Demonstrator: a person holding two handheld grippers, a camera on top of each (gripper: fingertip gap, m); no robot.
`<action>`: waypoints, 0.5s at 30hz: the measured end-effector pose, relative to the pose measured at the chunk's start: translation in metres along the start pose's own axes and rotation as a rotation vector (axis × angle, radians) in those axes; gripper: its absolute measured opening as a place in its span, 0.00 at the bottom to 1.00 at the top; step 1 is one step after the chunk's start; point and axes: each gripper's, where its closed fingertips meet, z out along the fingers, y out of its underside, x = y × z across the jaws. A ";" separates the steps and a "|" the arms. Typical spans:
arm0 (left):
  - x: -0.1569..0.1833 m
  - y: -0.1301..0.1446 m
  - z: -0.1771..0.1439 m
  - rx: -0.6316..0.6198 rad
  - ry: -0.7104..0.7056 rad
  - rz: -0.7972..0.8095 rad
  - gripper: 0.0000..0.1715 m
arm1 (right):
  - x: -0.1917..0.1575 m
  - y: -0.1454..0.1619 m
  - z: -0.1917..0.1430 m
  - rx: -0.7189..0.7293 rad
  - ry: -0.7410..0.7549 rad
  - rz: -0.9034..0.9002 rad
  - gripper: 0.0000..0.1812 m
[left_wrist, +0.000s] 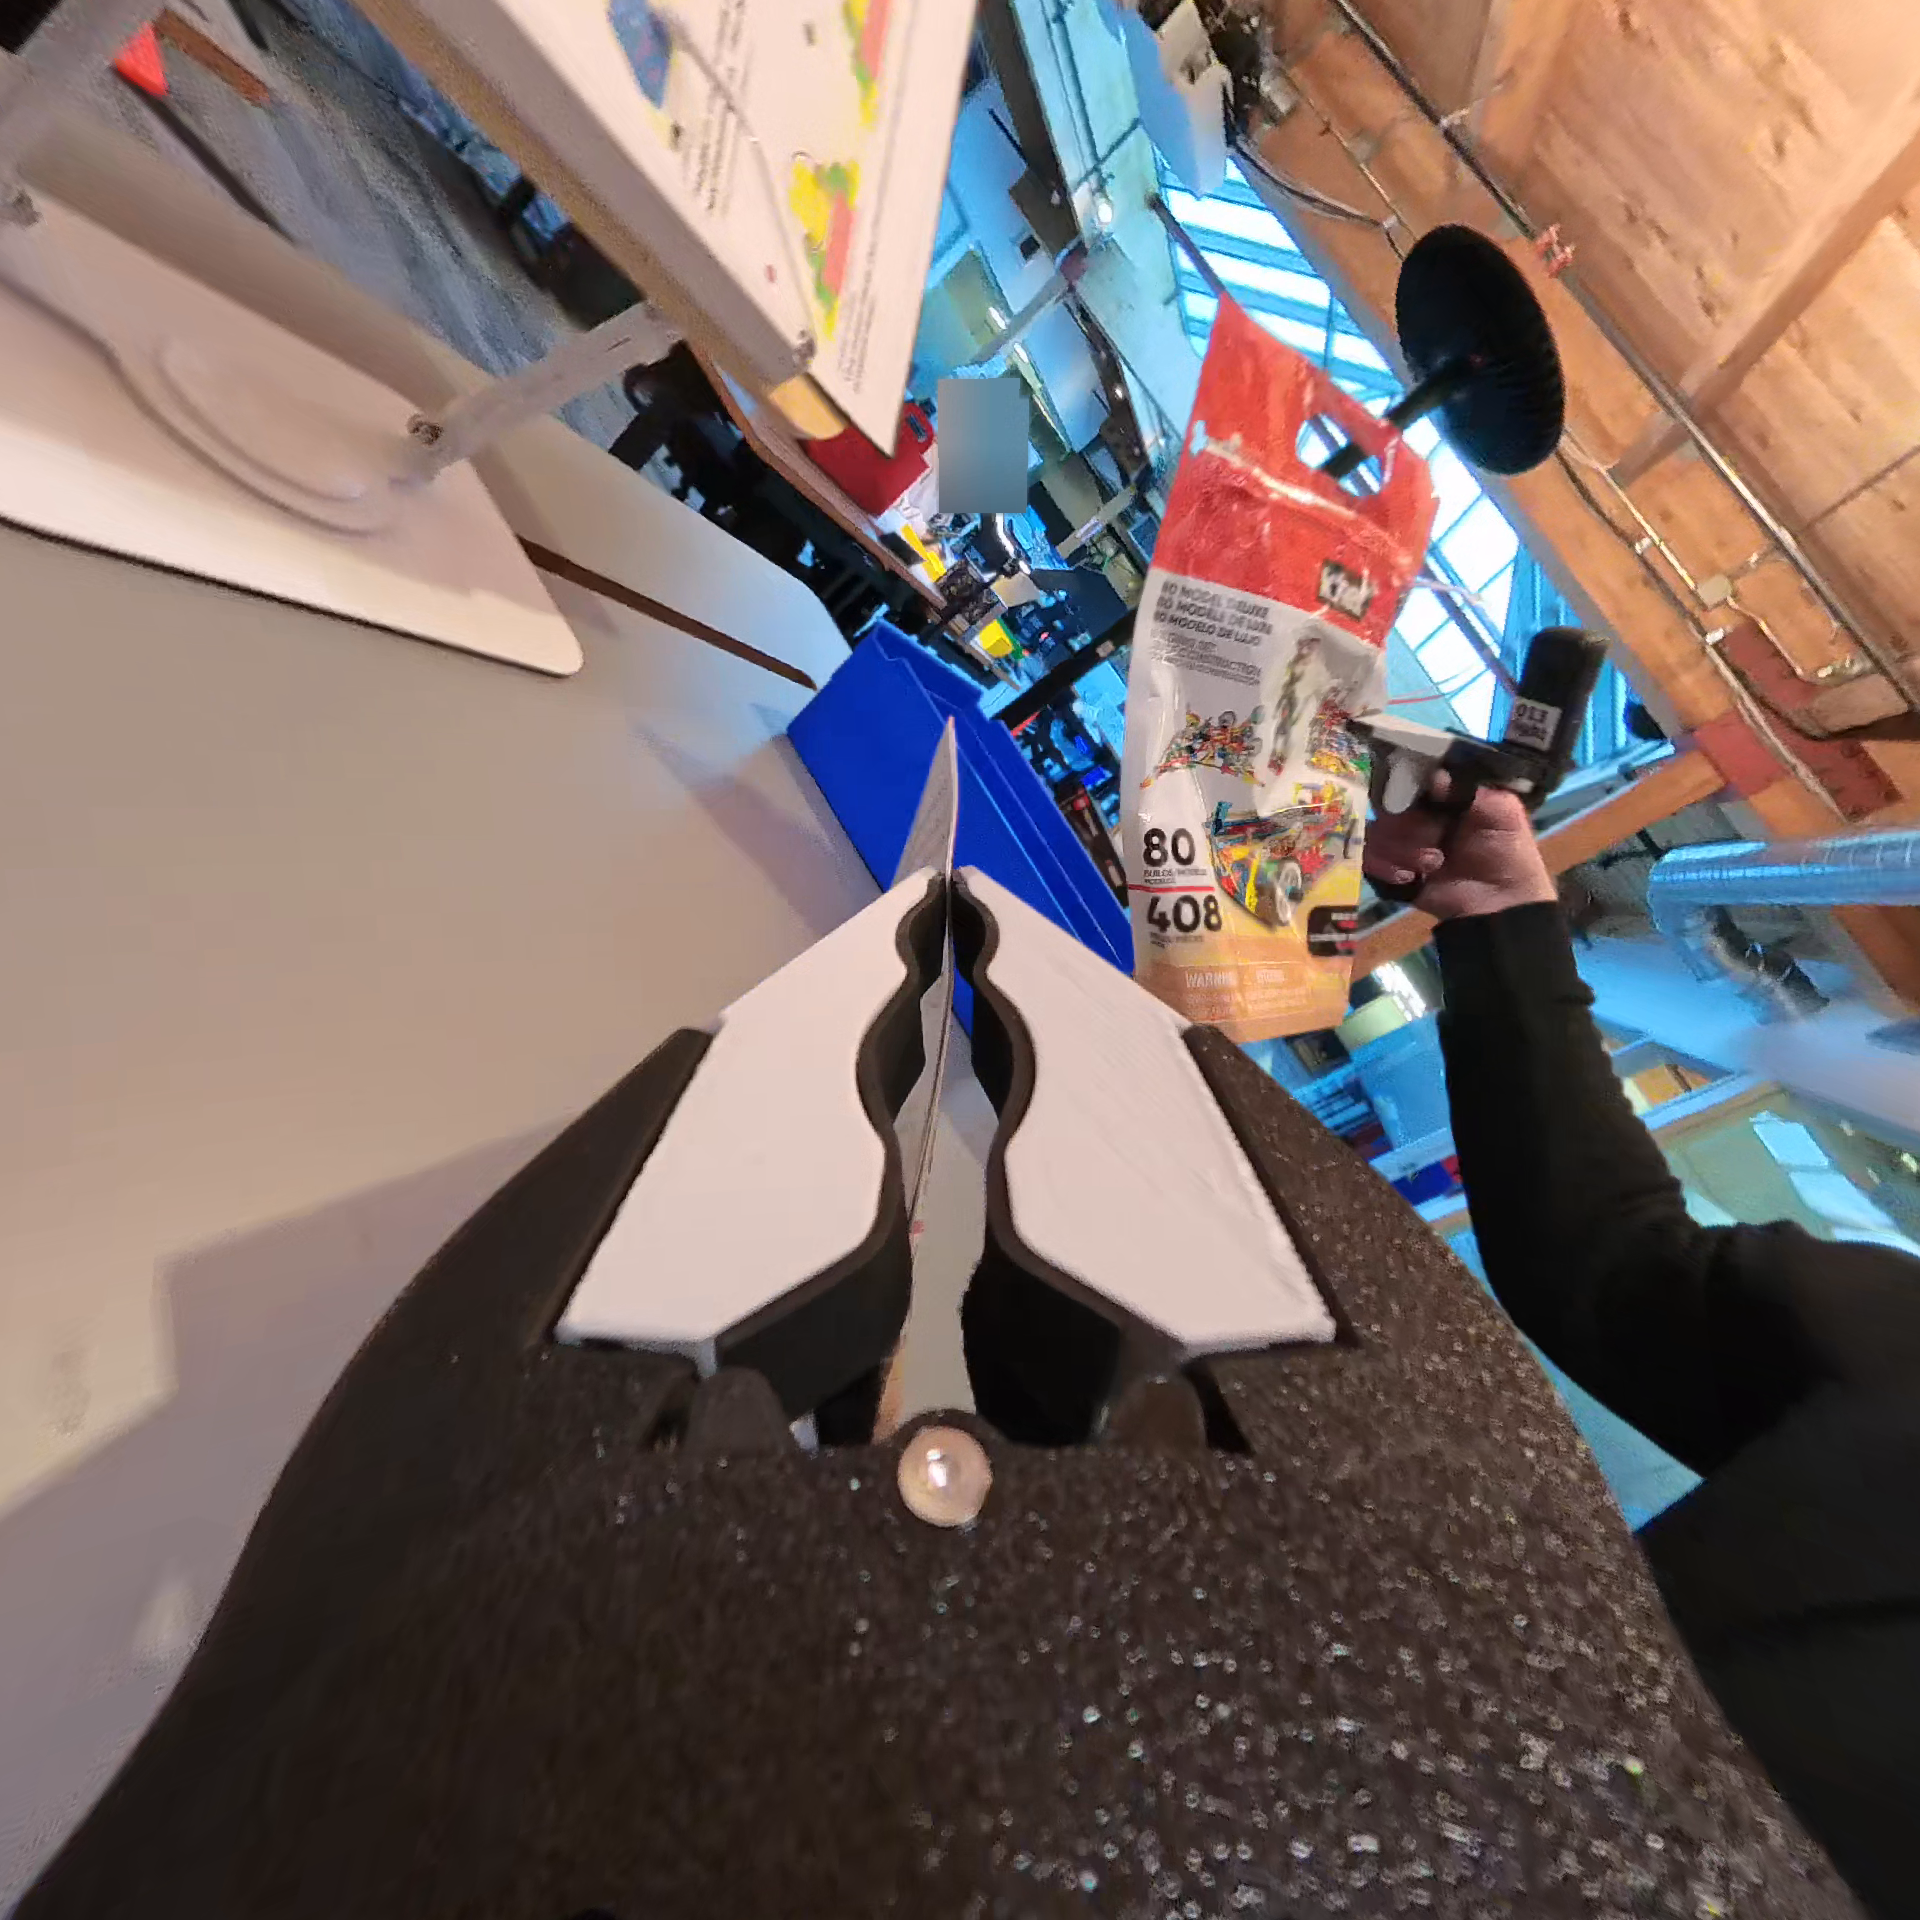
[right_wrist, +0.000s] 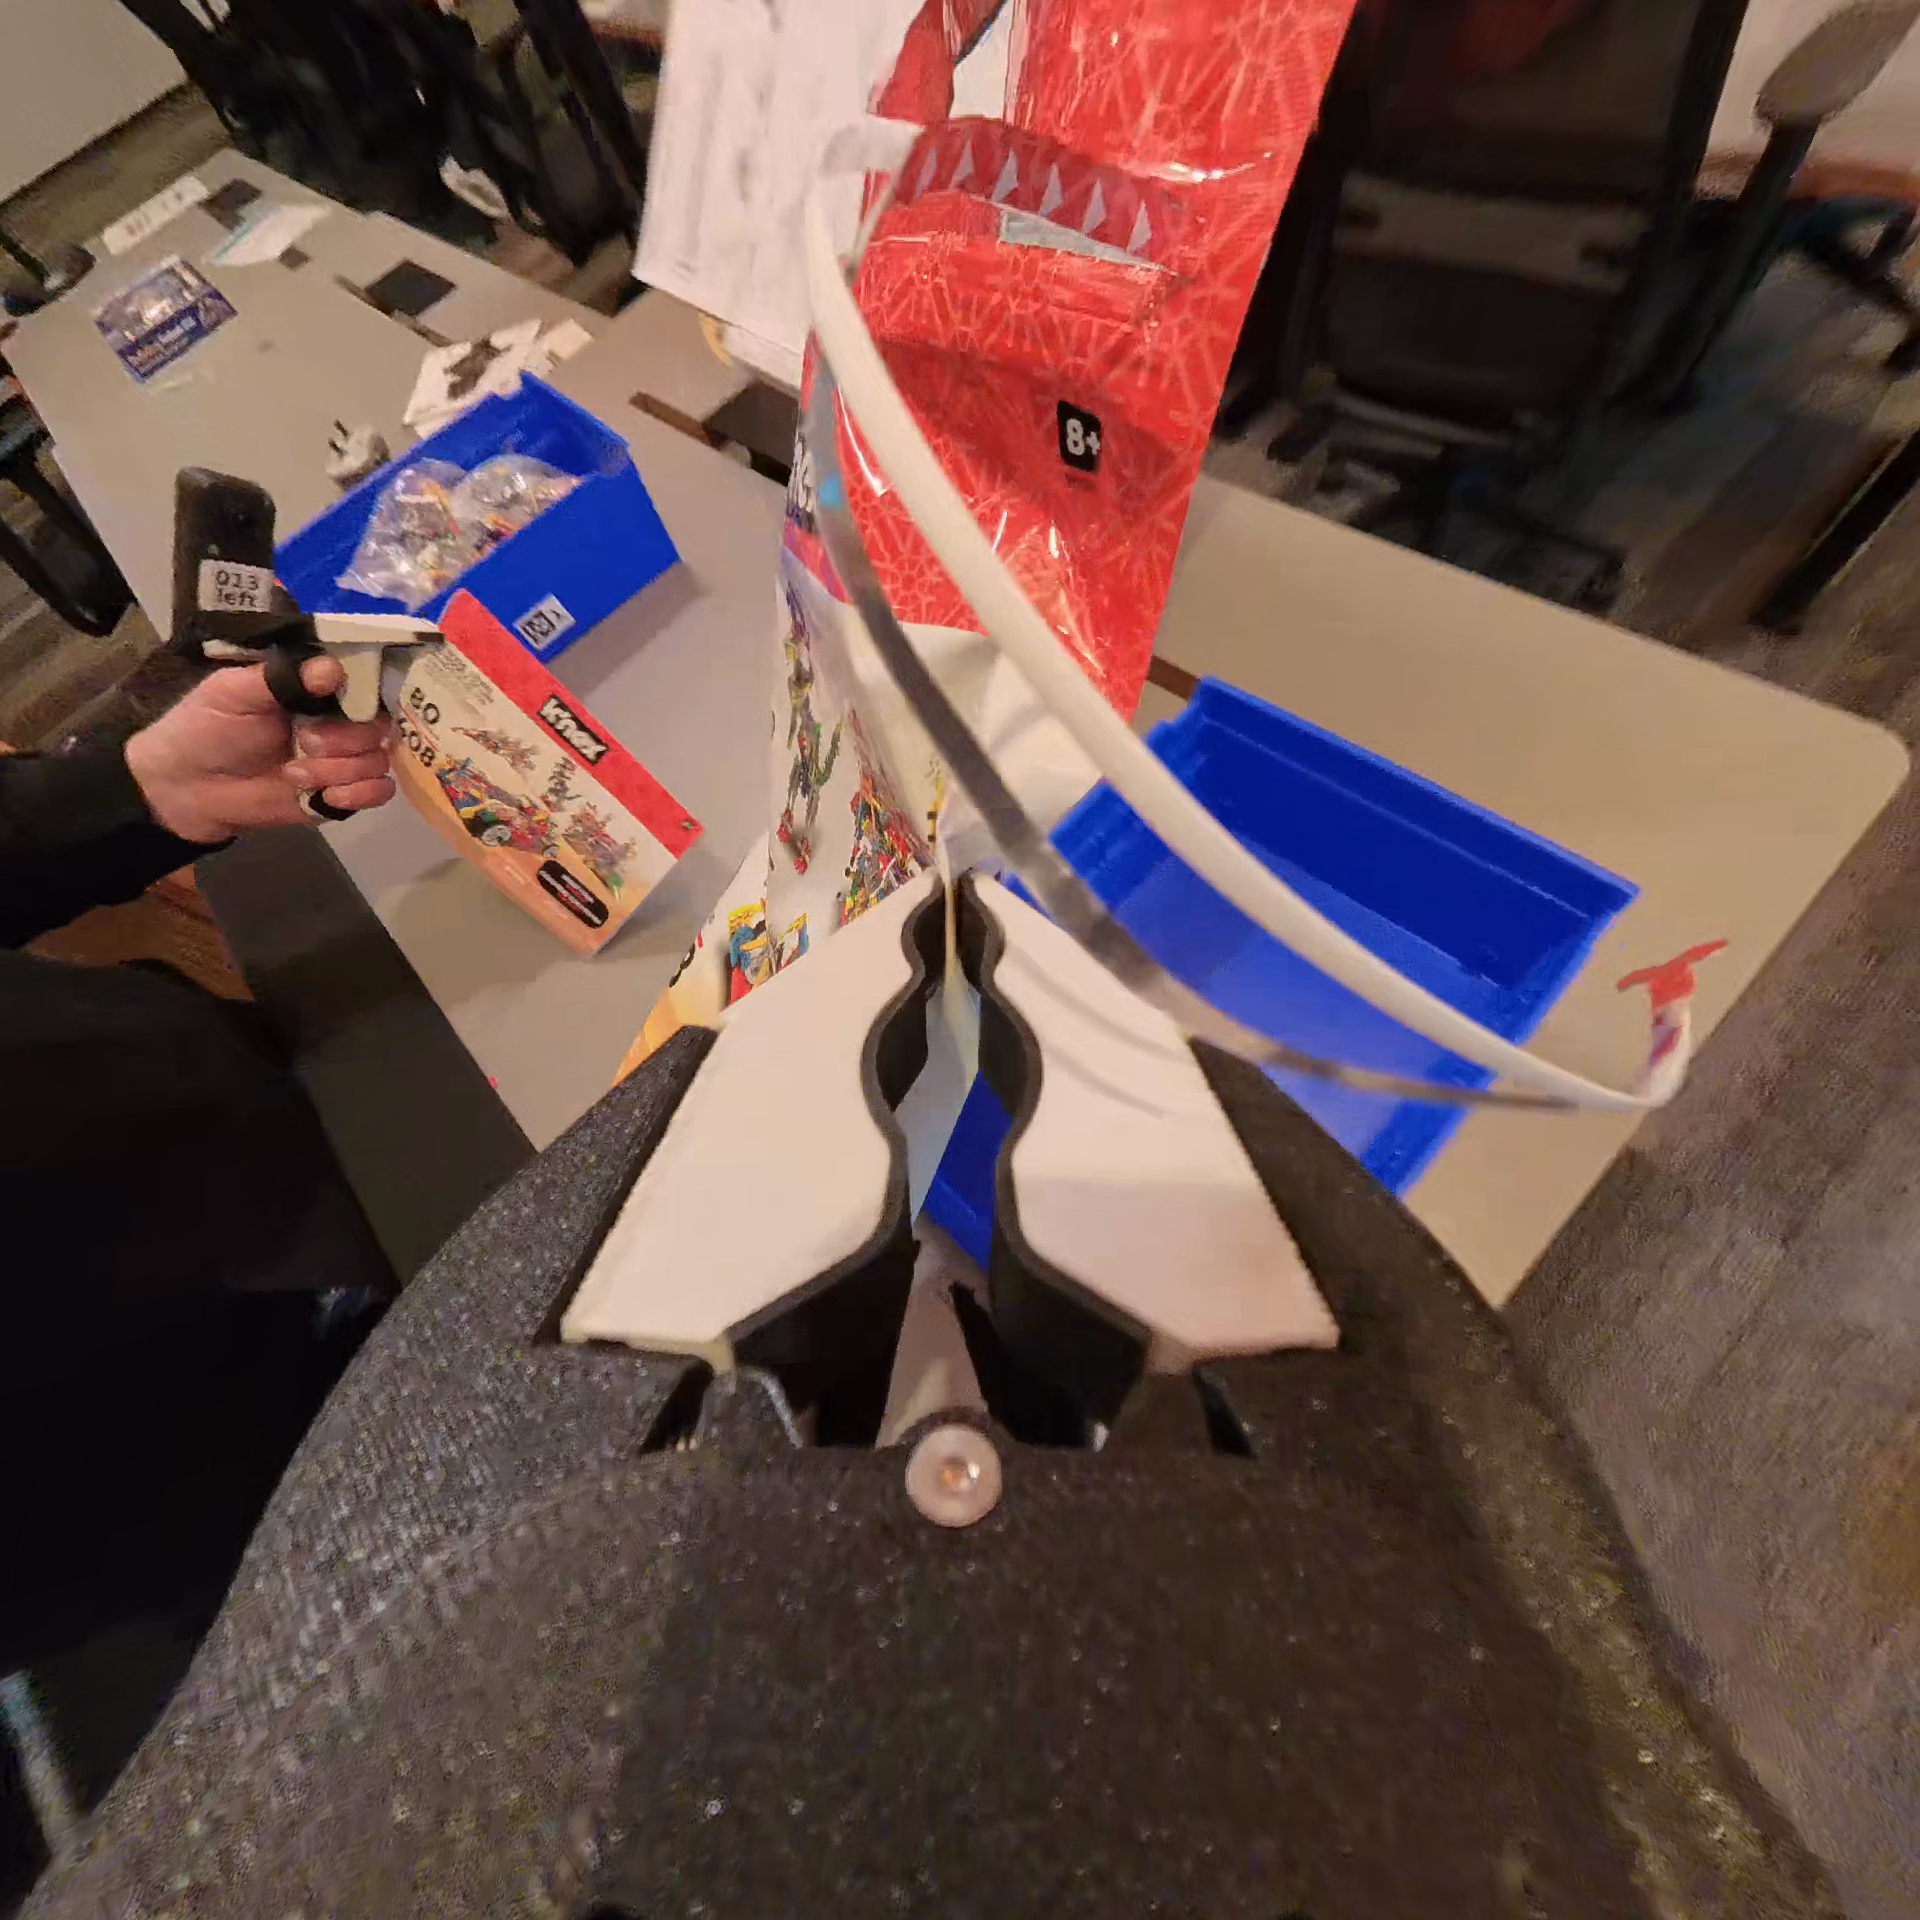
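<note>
Bag (right_wrist: 1039, 364): printed plastic pouch, red top band with a handle cut-out, white middle, orange foot. It hung in the air over the desk (right_wrist: 1455, 623). In the right wrist view its mouth gaped, and the white zip strip (right_wrist: 1039, 665) arced out towards the camera.

Right gripper (right_wrist: 951, 883): fingers clenched on one wall of the bag, partway down its side. I confirmed this from the left wrist view, where the white fingertips pinched the bag's edge.

Printed card (right_wrist: 540, 769): flat, with the same red band and orange foot as the bag. It was held off the desk, tilted, well apart from the bag.

Left gripper (left_wrist: 948, 883): fingers clenched on the card, which showed edge-on as a thin sliver between them in its own view. From the right wrist view I saw the grip was at the card's upper corner.

Surroundings:
- The empty blue bin (right_wrist: 1351, 883) sat on the desk directly under the bag and right gripper.
- The second blue bin (right_wrist: 478, 530) sat farther back, beyond the card, and held clear packets (right_wrist: 457, 520) of small coloured parts.
- A white stand (left_wrist: 260, 488) carrying a tilted printed board (left_wrist: 748, 156) stood at the desk's far side.
- Loose papers lay at the far end of the desk.
</note>
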 end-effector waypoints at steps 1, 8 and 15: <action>-0.005 0.001 0.000 0.003 -0.007 -0.013 0.00 | 0.015 0.002 0.004 -0.034 -0.012 0.020 0.00; -0.037 0.012 0.003 -0.002 -0.071 -0.080 0.00 | 0.126 0.060 0.062 -0.271 0.042 0.238 0.02; -0.062 0.019 -0.004 0.002 -0.138 -0.107 0.00 | 0.179 0.110 0.069 -0.516 0.392 0.092 0.27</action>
